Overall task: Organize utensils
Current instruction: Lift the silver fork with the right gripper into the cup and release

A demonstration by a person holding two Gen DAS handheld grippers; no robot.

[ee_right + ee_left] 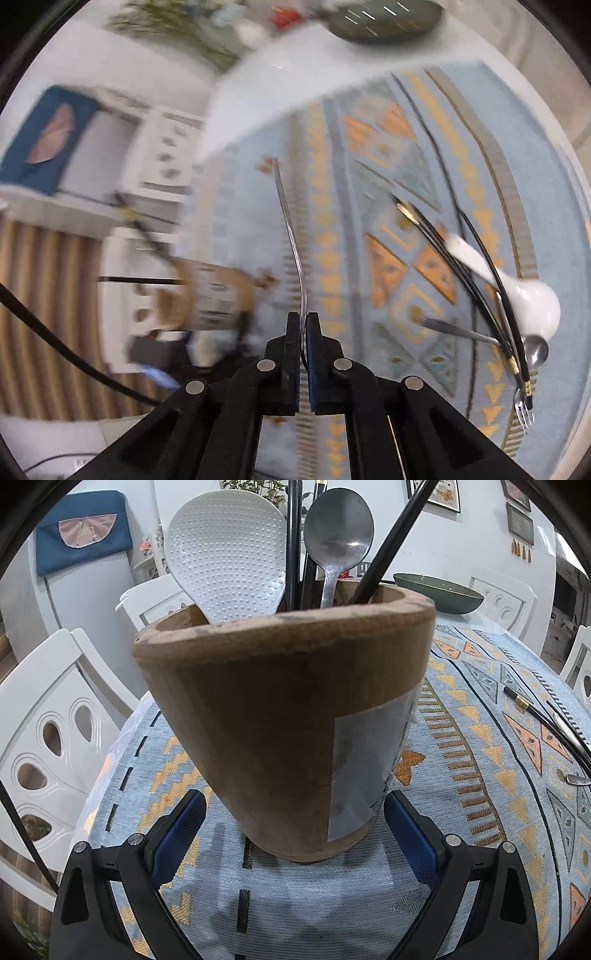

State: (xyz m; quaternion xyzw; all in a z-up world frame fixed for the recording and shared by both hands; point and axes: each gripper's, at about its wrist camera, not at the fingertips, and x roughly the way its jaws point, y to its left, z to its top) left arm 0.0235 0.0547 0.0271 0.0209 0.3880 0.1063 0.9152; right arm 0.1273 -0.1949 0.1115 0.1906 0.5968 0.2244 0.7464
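Observation:
A brown wooden utensil holder (273, 709) stands on the patterned tablecloth between the wide jaws of my left gripper (295, 797). The right blue pad (406, 827) meets its side and the left pad (181, 827) stands a sliver off. A white rice paddle (225, 554), a metal spoon (338, 528) and black chopsticks (293, 542) stick out of the holder. My right gripper (303, 317) is shut on a thin metal utensil (291, 236), held above the table with its handle pointing forward and its head hidden. The holder (210, 295) is blurred at the left.
More black chopsticks (476, 273), a white ceramic spoon (532, 299), a metal spoon (535, 350) and a fork (524, 413) lie together on the cloth to the right. A green bowl (439, 590) sits at the far side. White chairs (48, 738) ring the table.

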